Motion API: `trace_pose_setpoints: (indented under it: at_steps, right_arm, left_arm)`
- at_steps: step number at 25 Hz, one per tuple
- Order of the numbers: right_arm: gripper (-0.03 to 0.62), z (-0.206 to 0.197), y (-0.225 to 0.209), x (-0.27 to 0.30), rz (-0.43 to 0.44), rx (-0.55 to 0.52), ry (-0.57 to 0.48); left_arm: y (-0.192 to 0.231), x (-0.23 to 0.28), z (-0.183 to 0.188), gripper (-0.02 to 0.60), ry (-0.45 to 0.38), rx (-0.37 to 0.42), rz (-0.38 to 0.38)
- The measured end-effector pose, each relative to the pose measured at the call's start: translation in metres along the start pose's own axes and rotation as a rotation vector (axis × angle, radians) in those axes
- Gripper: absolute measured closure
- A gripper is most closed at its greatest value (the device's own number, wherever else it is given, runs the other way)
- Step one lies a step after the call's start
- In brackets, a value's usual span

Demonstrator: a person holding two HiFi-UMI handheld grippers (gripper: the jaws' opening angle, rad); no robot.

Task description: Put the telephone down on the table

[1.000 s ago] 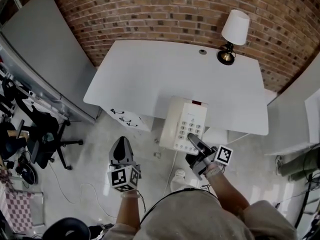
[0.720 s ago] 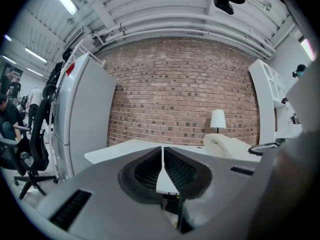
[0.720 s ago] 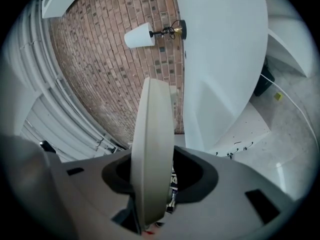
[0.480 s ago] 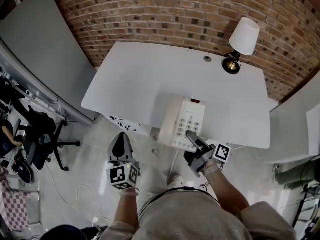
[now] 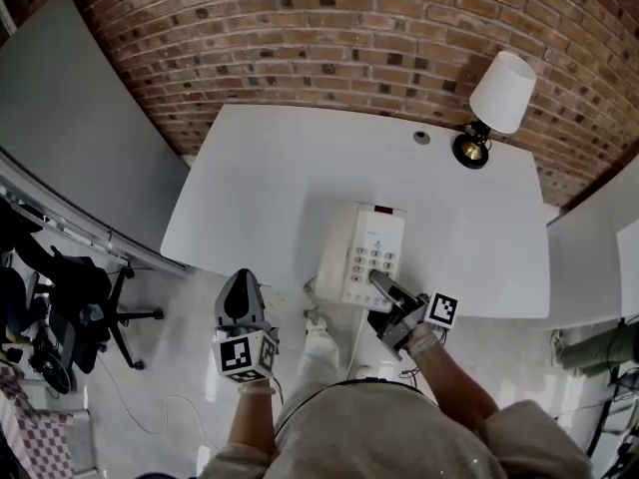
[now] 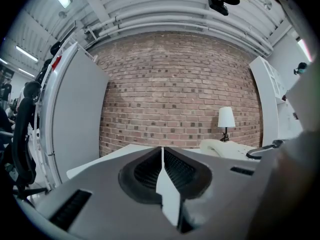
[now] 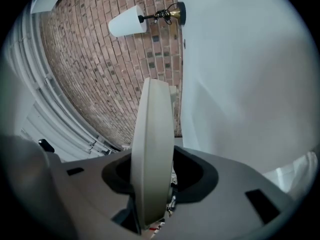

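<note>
Broadly, a brick wall backs a wide white counter, bare but for a shaded lamp at its far right corner and a small cable hole beside that. The cream telephone sits over the near middle of the counter, keypad up, its near end close to the counter's edge. Whether its base already touches the surface I cannot tell. The right gripper has its jaws closed part-way on the telephone's near right side. The left gripper hangs off the near edge, well apart from the telephone, jaws pressed together on nothing.

The main risk seems to be position. With the telephone this near the edge, letting go while it is tilted or raised could make it drop or slide off toward the floor. A thin cord appears to trail down from it and may drag it back. The grip pinches one side only, so the body could pivot in the jaws.

The head view alone gives the layout and the edge margin. The right gripper view shows the telephone edge-on and filling the gap between the jaws, which confirms the hold. The left gripper view shows its own jaws meeting, with the telephone low to the right below the lamp.
</note>
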State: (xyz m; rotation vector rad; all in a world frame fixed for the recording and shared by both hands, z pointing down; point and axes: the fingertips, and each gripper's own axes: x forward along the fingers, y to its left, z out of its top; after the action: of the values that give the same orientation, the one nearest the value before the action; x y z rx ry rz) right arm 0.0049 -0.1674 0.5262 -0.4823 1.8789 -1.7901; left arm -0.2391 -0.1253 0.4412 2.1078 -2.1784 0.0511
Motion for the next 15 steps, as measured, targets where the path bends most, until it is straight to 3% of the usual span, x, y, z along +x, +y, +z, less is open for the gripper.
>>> trace_pose_setpoints:
  at_steps: [15]
  right_arm:
    - [0.418, 0.048, -0.046, 0.097, -0.075, 0.004, -0.007]
  left_arm:
    - [0.042, 0.110, 0.001, 0.566, 0.036, 0.020, -0.071]
